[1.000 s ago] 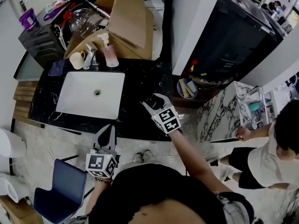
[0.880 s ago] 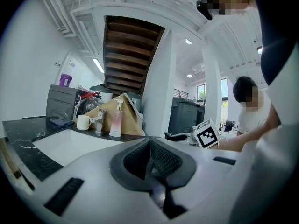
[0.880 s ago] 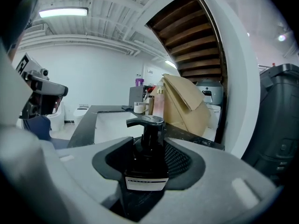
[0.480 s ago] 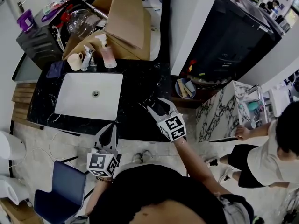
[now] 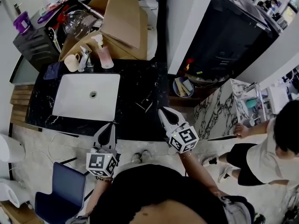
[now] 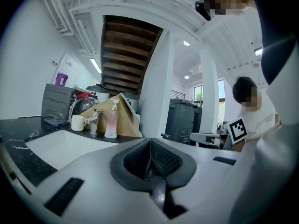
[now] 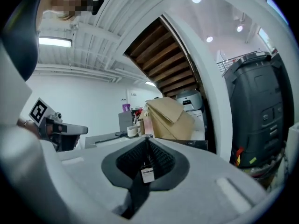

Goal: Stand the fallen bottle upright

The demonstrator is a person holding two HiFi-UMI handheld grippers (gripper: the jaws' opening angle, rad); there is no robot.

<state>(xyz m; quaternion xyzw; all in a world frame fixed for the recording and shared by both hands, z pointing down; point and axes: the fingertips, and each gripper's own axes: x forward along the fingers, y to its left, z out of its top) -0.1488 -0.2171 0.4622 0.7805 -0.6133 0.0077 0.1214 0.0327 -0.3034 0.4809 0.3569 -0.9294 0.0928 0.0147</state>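
A small dark bottle with a white label (image 5: 145,102) stands on the black counter (image 5: 135,78), right of the sink. In the right gripper view the bottle (image 7: 147,171) shows upright in the slit of the jaws, out beyond the tips. My right gripper (image 5: 163,112) hangs off the counter's front edge, apart from the bottle. Its jaws are closing and nearly together, with nothing between them. My left gripper (image 5: 112,126) is shut and empty at the counter's front edge below the sink, pads (image 6: 159,158) meeting.
A white sink (image 5: 86,97) is set in the counter. Behind it are a pink pump bottle (image 5: 105,55), a mug (image 5: 71,62) and cardboard boxes (image 5: 119,17). A small tub (image 5: 183,87) lies right of the counter. A person (image 5: 275,148) stands at right; a blue chair (image 5: 58,190) is lower left.
My right gripper has pulled back from the bottle toward me and to the right, and its open jaws have come nearly together. The left gripper has stayed put.
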